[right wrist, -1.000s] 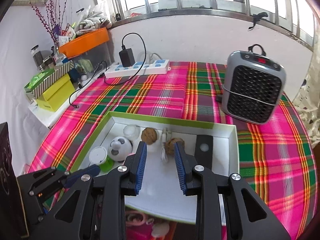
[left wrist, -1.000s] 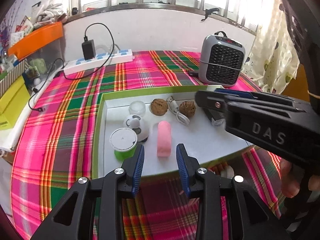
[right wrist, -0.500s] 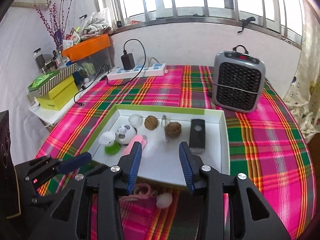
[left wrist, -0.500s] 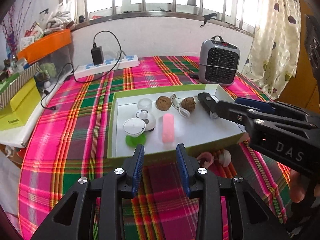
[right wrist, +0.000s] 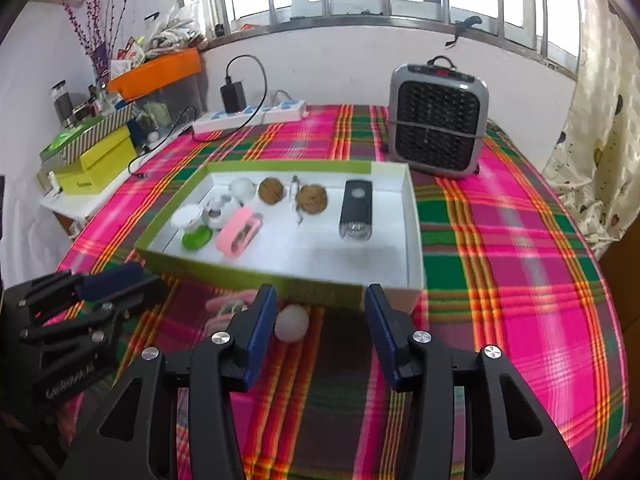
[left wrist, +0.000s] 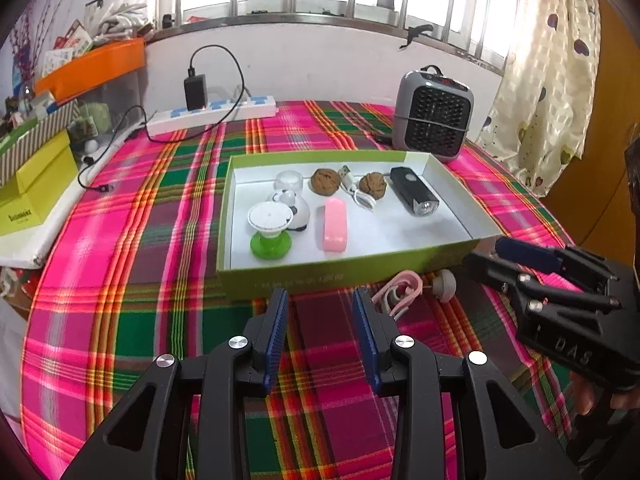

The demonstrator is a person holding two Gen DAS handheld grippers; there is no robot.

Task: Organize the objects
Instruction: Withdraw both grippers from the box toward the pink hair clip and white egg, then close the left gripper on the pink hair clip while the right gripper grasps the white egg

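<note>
A green-sided box [left wrist: 340, 276] [right wrist: 414, 216] with a white floor rests on the plaid tablecloth. Inside lie a black flashlight [left wrist: 414, 196] [right wrist: 356, 210], two brown walnuts [left wrist: 325, 181] [right wrist: 312, 199], a white cable [left wrist: 358, 194], a pink case [left wrist: 335, 229] [right wrist: 239, 231], a white panda toy [left wrist: 294, 210] and a white-and-green item [left wrist: 270, 228] [right wrist: 191, 226]. A pink-and-white item with a white ball [left wrist: 443, 285] [right wrist: 291, 323] lies on the cloth in front of the box. My left gripper [left wrist: 320, 328] stands open and empty. My right gripper [right wrist: 320, 320] is opening, nothing between its fingers.
A grey heater [left wrist: 434, 114] [right wrist: 438, 120] stands behind the box. A white power strip [left wrist: 212, 114] with a black charger lies at the back. Yellow and striped boxes [left wrist: 28, 176] sit at the left. A curtain [left wrist: 548, 80] hangs at the right.
Both grippers pulled back from the box toward the table's near side. The right gripper's jaws spread wider. The flashlight lies in the box, and the pink-and-white item has come into view.
</note>
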